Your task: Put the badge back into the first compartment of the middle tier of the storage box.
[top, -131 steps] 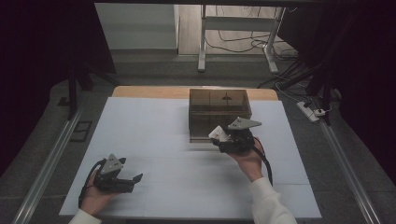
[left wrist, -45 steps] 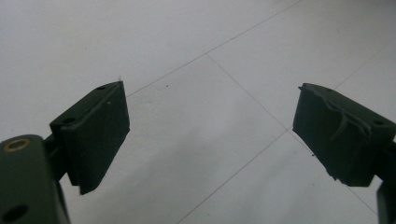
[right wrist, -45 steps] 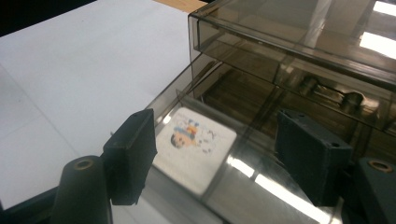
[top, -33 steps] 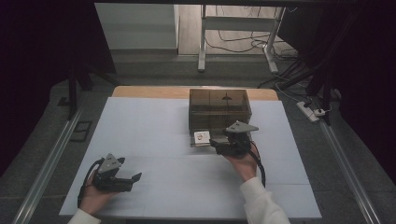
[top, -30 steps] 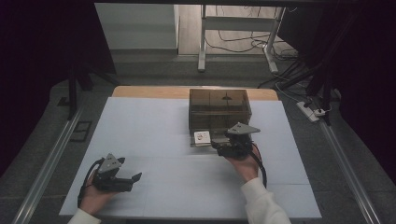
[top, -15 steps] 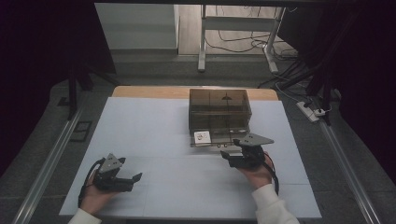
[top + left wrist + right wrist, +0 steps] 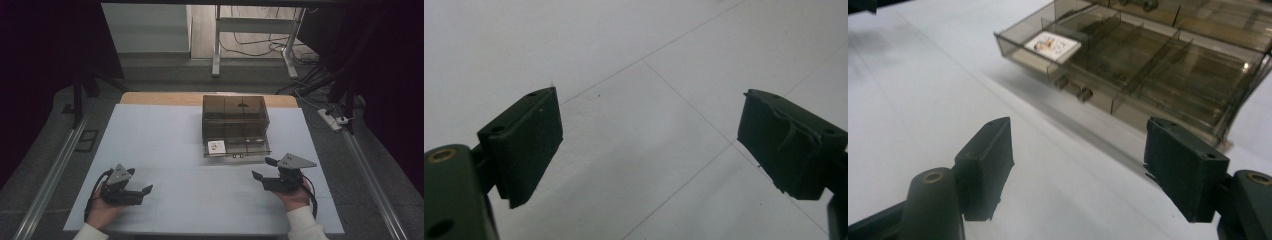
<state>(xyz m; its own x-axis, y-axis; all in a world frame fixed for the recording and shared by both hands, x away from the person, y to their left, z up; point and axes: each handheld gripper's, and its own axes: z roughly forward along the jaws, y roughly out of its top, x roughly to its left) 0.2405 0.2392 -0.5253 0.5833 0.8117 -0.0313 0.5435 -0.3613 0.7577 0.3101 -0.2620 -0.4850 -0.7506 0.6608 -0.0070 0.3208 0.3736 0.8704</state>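
A small white card (image 7: 216, 147) is seen lying in the pulled-out drawer (image 7: 1108, 95) of the smoky plastic box (image 7: 235, 112); it is probably light and thin, best pinched by an edge; both the left gripper (image 7: 146, 190) and the right gripper (image 7: 264, 169) are held spread and empty.

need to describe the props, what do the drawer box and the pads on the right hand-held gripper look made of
Drawer box: smoky, glossy plastic, probably acrylic; its dividers and a small card show through the walls. Right hand-held gripper pads: matte black, likely rubber or foam, unclear which.
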